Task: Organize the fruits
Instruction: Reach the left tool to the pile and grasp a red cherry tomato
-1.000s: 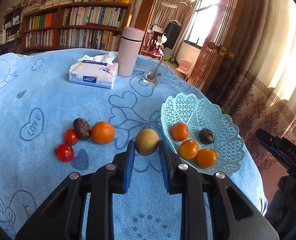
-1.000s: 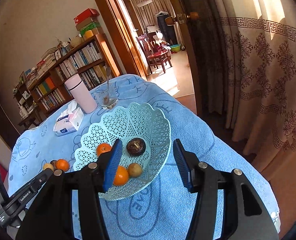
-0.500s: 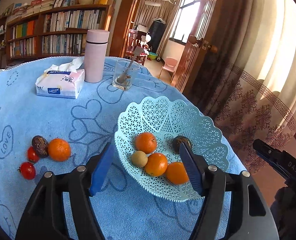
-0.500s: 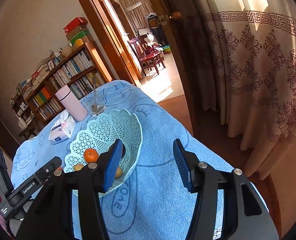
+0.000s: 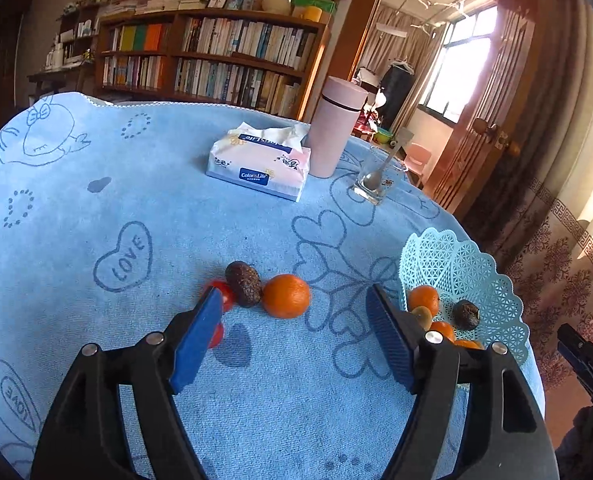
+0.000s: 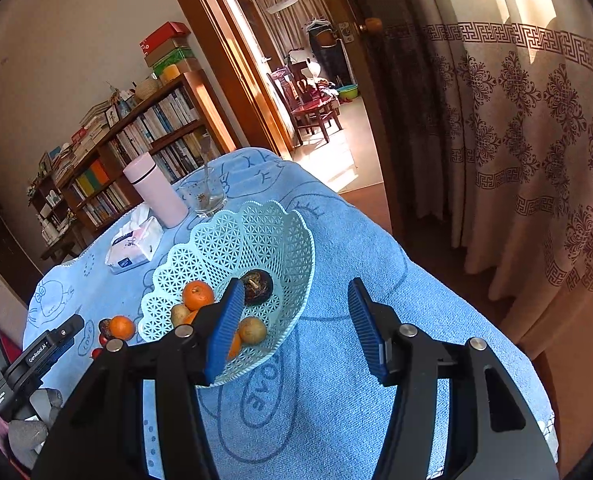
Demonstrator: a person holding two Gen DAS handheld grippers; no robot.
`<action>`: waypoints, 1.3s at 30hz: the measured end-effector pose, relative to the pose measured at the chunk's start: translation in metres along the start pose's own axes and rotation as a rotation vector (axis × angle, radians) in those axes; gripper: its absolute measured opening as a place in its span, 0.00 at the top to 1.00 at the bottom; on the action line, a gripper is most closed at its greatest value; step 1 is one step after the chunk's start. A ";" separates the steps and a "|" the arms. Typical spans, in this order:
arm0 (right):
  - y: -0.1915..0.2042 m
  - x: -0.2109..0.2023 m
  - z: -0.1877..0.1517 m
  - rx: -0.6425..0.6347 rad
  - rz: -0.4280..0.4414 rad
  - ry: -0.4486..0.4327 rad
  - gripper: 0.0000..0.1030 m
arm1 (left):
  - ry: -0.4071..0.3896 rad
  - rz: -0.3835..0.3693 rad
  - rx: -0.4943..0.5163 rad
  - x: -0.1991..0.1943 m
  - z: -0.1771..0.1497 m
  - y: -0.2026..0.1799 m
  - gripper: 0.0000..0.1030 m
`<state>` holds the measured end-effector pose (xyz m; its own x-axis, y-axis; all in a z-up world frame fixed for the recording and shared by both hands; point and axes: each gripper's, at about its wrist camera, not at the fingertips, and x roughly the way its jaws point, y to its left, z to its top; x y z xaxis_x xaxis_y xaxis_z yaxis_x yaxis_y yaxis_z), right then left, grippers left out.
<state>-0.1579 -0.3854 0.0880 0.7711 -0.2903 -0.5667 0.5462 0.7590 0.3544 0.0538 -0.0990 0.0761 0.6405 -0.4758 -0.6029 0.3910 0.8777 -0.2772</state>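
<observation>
Hovering our left gripper (image 5: pixel 292 336) over the blue cloth (image 5: pixel 136 208), we're keeping its jaws wide apart after they've just been opening, nothing between them. The orange (image 5: pixel 286 295), dark fruit (image 5: pixel 243 283) and red tomatoes (image 5: pixel 225 298) are sitting just beyond it. The basket (image 6: pixel 256 232) is holding the rest at right. Our right gripper (image 6: pixel 294 322) is hanging open near it, gripping nothing.

Two wrist views — shared basket (image 5: pixel 496 280)

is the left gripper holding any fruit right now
No, the left gripper stands open over bare blue cloth, with the round orange fruit lying beyond its fingertips.
</observation>
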 end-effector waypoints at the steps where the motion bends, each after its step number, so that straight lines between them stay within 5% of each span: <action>1: 0.003 0.001 -0.001 -0.006 0.002 0.002 0.45 | 0.000 0.014 -0.017 -0.001 0.000 0.008 0.28; 9: 0.026 0.006 -0.008 -0.047 0.022 0.025 0.45 | -0.010 0.085 -0.070 -0.009 -0.005 0.051 0.28; 29: 0.064 0.016 -0.024 -0.143 0.066 0.074 0.44 | 0.121 0.136 0.033 0.026 -0.022 0.050 0.29; 39: 0.078 0.019 -0.032 -0.188 0.063 0.083 0.41 | 0.174 0.125 0.056 0.045 -0.024 0.047 0.58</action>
<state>-0.1109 -0.3133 0.0812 0.7680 -0.1958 -0.6098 0.4211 0.8717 0.2505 0.0852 -0.0776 0.0179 0.5643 -0.3415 -0.7517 0.3548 0.9224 -0.1527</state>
